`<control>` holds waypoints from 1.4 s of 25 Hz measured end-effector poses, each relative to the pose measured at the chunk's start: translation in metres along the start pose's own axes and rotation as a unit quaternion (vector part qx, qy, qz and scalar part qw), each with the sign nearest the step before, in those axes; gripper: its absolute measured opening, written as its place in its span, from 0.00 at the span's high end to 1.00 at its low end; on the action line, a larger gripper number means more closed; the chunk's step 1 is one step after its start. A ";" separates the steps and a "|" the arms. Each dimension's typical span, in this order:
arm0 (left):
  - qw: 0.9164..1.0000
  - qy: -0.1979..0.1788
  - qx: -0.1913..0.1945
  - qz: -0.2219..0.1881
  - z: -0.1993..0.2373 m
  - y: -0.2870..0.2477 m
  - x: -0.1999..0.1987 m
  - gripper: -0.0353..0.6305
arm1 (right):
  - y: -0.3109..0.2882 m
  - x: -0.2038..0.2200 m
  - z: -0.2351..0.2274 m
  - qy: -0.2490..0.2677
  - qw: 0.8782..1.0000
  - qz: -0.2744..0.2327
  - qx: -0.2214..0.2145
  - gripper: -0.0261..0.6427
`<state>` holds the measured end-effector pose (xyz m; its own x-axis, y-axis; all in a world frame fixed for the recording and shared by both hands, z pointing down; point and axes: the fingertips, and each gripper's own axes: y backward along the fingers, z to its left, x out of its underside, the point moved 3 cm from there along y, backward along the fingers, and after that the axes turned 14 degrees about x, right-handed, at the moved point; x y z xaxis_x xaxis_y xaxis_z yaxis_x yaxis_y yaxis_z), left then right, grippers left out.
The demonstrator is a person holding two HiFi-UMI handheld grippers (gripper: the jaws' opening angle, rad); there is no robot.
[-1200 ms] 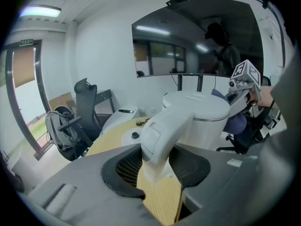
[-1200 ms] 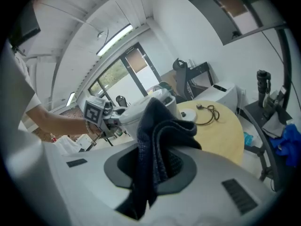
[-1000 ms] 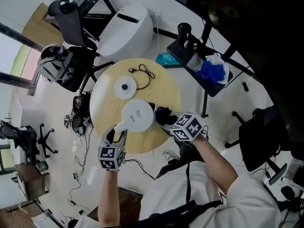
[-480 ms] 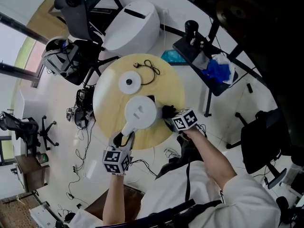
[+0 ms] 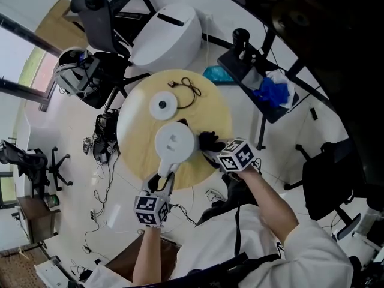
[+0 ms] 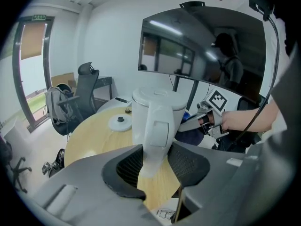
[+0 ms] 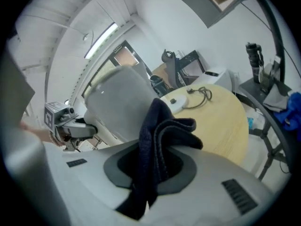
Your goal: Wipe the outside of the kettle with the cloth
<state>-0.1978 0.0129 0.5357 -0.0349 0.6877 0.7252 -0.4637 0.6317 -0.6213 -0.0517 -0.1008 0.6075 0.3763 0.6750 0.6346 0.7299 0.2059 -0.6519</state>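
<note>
The white kettle [image 5: 174, 141] stands on the round wooden table [image 5: 211, 114], its handle [image 5: 167, 169] pointing at the near edge. My left gripper [image 5: 161, 182] is closing a little tighter on that handle [image 6: 156, 136], and both pads press on it. A dark cloth [image 5: 208, 141] is bunched against the kettle's right side, with my right gripper [image 5: 211, 150] shut on it. In the right gripper view the cloth [image 7: 160, 135] stands up between the jaws, right by the kettle's wall [image 7: 117, 102].
The kettle's round white base [image 5: 163, 106] lies further back on the table, with a black cord [image 5: 188, 89] beside it. Office chairs, a white pod-shaped unit [image 5: 167, 33] and a stand holding a blue rag [image 5: 271, 91] surround the table.
My left gripper swung rightward along the table's near edge, and the kettle's handle turned with it. The right gripper kept the cloth at the kettle's right side.
</note>
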 end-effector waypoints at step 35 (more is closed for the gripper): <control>0.998 0.024 0.055 0.003 -0.069 -0.035 0.000 0.71 | -0.060 0.074 -0.031 -0.079 0.993 0.088 -0.015 0.86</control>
<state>-0.1205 0.0158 0.5367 0.0043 0.7095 0.7047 -0.5576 0.5867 -0.5873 -0.0496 -0.0856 0.7062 0.4066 0.8018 0.4379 0.6781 0.0564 -0.7328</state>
